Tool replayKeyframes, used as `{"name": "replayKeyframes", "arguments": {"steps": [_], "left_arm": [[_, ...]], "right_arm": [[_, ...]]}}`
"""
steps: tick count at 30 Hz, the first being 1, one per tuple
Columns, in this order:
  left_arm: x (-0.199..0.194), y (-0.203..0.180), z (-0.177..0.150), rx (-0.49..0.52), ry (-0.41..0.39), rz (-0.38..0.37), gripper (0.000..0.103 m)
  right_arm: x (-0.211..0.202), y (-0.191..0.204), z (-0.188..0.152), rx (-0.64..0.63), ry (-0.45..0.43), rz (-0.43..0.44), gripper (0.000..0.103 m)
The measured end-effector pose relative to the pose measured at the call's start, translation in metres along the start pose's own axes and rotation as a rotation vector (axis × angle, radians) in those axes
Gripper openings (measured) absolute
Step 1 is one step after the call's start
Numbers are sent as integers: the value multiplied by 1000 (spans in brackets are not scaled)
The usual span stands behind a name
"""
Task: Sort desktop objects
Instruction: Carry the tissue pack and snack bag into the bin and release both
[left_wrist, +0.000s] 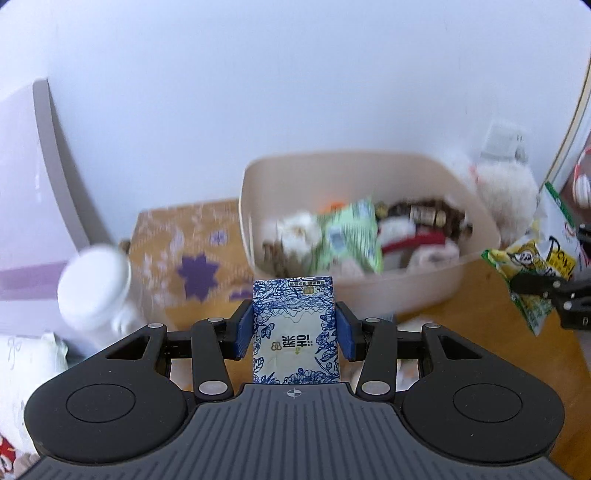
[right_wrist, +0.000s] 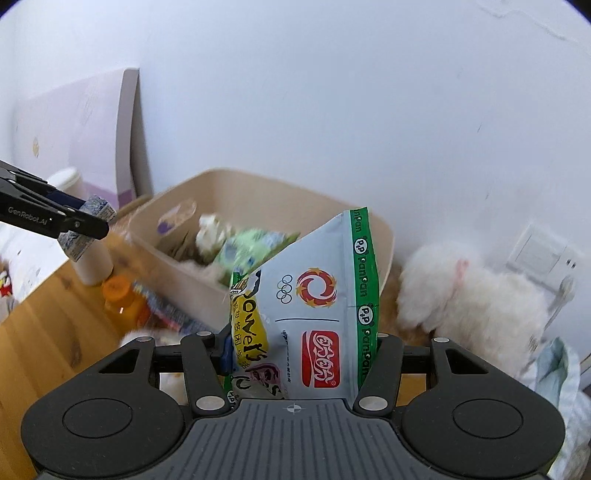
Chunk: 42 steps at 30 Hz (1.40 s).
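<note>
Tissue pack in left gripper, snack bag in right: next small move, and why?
Probably carry the tissue pack forward over the beige bin before releasing. The left gripper clamps it short of the rim; the right gripper holds the snack bag.

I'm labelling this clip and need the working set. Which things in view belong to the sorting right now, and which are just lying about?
In play:
- blue-and-white tissue pack, held in the left tool
- green-edged snack bag, held in the right tool
- beige bin

Lying about:
- white jar
- white plush toy
- orange bottle
- floral box
</note>
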<state>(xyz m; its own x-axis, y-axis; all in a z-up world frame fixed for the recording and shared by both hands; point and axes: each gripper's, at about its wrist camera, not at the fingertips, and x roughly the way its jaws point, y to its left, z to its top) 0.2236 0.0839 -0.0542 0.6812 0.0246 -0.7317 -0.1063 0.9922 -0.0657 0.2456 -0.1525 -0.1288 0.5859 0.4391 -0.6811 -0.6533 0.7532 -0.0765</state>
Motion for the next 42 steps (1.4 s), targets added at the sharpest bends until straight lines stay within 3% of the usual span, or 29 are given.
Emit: {"name": "replayKeyframes", "arguments": {"steps": [15,20,34,36,37,40,42], "left_arm": [[22,-6,75,9,-90,44,46],[45,-15,86,19,-64,59,46],[103,-34,76,48,82,71,47],[108,-32,74,34,104,54,47],[110,-32,73,26,113,47,47],[114,-34,71,21,111,65,64],[111,-32,69,26,89,67,76]], "right_arm": [[15,-18,58,33,-82,-40,52],[37,-16,73,57,-80,-38,51],[121,0,75,81,65,-69,52],[126,2,73,79,81,-71,54],[128,3,72,75,86,-74,60],[130,6,70,48,96,-83,66],[130,10,68,32,96,-91,80]]}}
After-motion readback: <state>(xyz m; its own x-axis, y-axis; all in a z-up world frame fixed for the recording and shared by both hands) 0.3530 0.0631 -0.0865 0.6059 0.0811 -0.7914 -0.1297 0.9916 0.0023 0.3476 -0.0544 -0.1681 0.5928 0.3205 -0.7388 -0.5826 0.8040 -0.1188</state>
